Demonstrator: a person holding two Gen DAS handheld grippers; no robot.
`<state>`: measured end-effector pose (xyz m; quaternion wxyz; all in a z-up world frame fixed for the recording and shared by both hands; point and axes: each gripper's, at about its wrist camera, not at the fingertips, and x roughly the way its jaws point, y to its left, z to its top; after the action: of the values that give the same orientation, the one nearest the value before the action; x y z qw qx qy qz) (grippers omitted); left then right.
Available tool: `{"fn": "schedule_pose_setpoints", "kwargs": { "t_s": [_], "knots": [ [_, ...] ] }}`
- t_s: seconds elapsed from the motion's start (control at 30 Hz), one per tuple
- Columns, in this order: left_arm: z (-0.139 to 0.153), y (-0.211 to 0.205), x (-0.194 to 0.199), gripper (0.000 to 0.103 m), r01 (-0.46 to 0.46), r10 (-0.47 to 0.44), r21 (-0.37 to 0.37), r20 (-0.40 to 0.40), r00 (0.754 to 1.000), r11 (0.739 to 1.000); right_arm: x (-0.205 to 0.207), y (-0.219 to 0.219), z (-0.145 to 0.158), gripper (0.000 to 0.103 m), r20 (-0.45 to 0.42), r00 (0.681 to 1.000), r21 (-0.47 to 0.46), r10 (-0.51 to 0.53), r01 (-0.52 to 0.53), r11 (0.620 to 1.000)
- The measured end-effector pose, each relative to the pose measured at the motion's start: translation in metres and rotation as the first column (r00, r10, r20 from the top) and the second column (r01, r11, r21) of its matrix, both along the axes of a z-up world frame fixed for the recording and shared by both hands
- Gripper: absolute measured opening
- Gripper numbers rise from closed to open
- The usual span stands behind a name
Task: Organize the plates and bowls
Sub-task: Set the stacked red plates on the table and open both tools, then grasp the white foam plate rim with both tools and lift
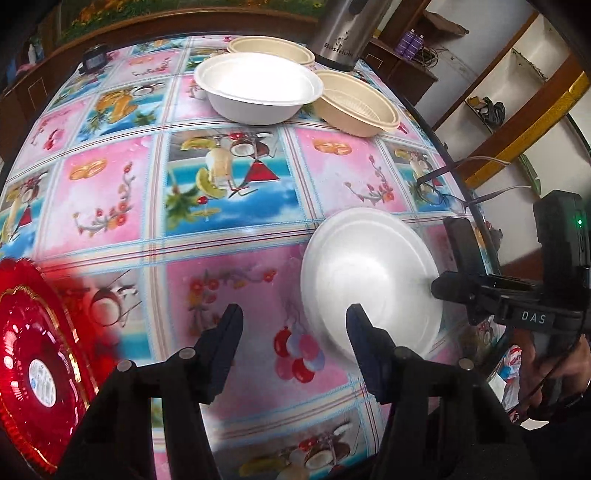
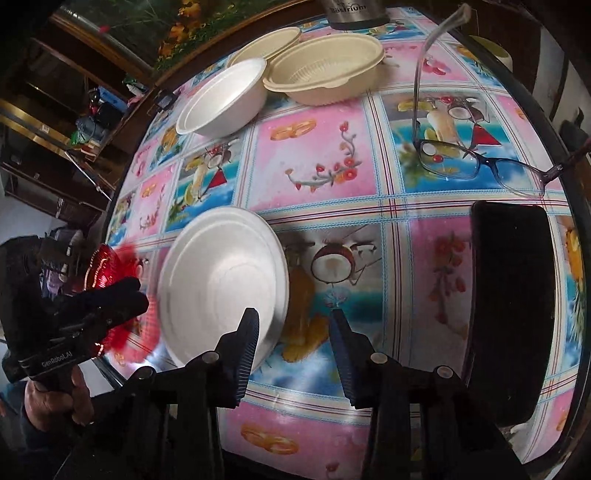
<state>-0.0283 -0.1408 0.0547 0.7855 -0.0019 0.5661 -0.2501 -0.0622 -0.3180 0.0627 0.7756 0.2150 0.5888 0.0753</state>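
Note:
A white foam plate [image 1: 369,280] lies near the table's front right; it also shows in the right wrist view [image 2: 221,291]. A red plate [image 1: 37,369] with gold trim lies at the front left, blurred in the right wrist view [image 2: 118,291]. A white bowl [image 1: 258,88] stands at the back, with a beige bowl [image 1: 356,103] to its right and a beige plate [image 1: 271,48] behind. My left gripper [image 1: 295,328] is open and empty above the cloth between the red and white plates. My right gripper [image 2: 293,332] is open and empty, its left finger over the white plate's rim.
Eyeglasses [image 2: 480,162] lie at the table's right edge. A black phone [image 2: 513,302] lies in front of them. A steel thermos [image 1: 340,33] stands at the back. The round table [image 1: 110,184] has a colourful patterned cloth. Shelves stand beyond the right edge.

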Motion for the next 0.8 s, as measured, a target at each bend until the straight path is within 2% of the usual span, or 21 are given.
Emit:
{"fn": "schedule_pose_setpoints", "kwargs": {
  "t_s": [0.07,0.13,0.23,0.3,0.47,0.8],
  "knots": [
    [-0.006,-0.005,0.002,0.055,0.007,-0.007,0.015,-0.003,1.0,1.0,0.004,0.003,-0.004,0.038,-0.006,1.0,-0.005,0.011,-0.011,1.0],
    [-0.011,-0.01,0.002,0.038,0.024,-0.024,0.014,-0.013,1.0,1.0,0.01,0.004,-0.011,0.027,-0.019,1.0,0.011,0.024,-0.024,1.0],
    [-0.017,-0.017,-0.001,0.025,0.047,-0.047,0.003,-0.029,0.998,0.999,0.013,0.005,-0.011,0.015,-0.018,0.999,0.043,0.037,-0.036,0.998],
    [-0.017,-0.021,-0.004,0.024,0.06,-0.059,0.018,-0.018,0.998,0.998,0.014,0.01,-0.008,0.011,-0.009,0.998,0.029,0.061,-0.06,0.998],
    [-0.009,-0.023,-0.007,0.024,0.064,-0.065,0.023,0.015,0.998,0.998,0.018,0.012,-0.009,0.01,-0.022,0.997,0.041,0.068,-0.067,0.997],
    [0.0,-0.007,-0.007,0.024,0.016,-0.017,0.021,0.038,0.999,1.0,0.024,0.026,0.001,0.011,-0.017,0.995,0.056,0.102,-0.101,0.993]
  ]
}}
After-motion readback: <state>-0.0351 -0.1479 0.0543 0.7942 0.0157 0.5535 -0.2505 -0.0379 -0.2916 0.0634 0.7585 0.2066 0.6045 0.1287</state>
